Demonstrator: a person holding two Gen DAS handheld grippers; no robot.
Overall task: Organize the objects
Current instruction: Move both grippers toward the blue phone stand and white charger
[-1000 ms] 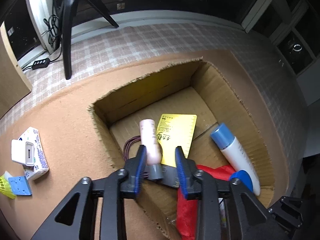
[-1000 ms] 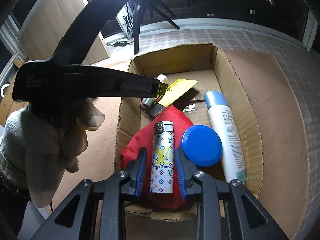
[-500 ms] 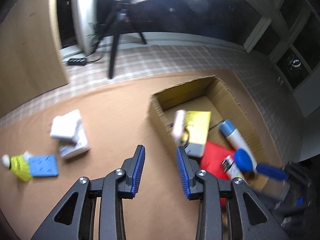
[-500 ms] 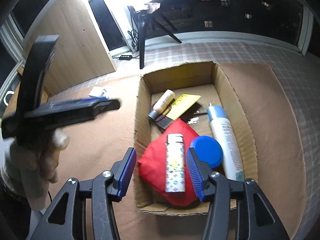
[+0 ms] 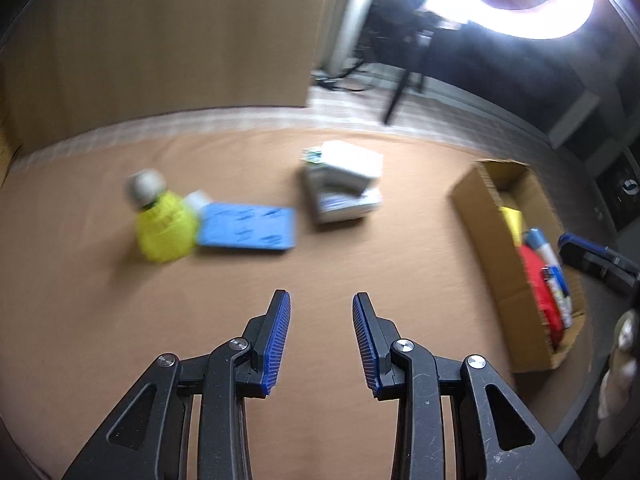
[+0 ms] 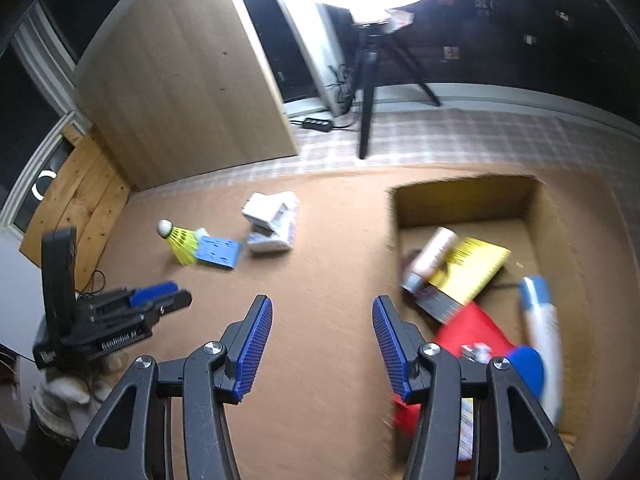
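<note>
We are holding the left gripper (image 5: pixel 321 300) over the bare brown tabletop (image 5: pixel 360 248), its blue pads released and gripping nothing. Ahead of it and to the left, a yellow shuttlecock (image 5: pixel 162 220) is lying on the tabletop with its pale cork end pointing away from us, and a flat blue card (image 5: pixel 246 228) is lying just beside it, touching its skirt. Further right and a little farther off, a white charger (image 5: pixel 352 162) is sitting on top of a tissue pack (image 5: pixel 340 204); all of these are blurred, and all are lying well apart from the pads. At the far right edge of that view the cardboard box (image 5: pixel 492 240) is standing.

We are holding the right gripper (image 6: pixel 322 310) over the tabletop just left of the box's near corner, jaws parted and empty. Inside the box, to the right of the pads, we are seeing a pink tube (image 6: pixel 434 250) leaning on a yellow card (image 6: pixel 472 268), a red pouch (image 6: pixel 472 328), a blue lid (image 6: pixel 528 364) and a white spray bottle (image 6: pixel 546 332).
</note>
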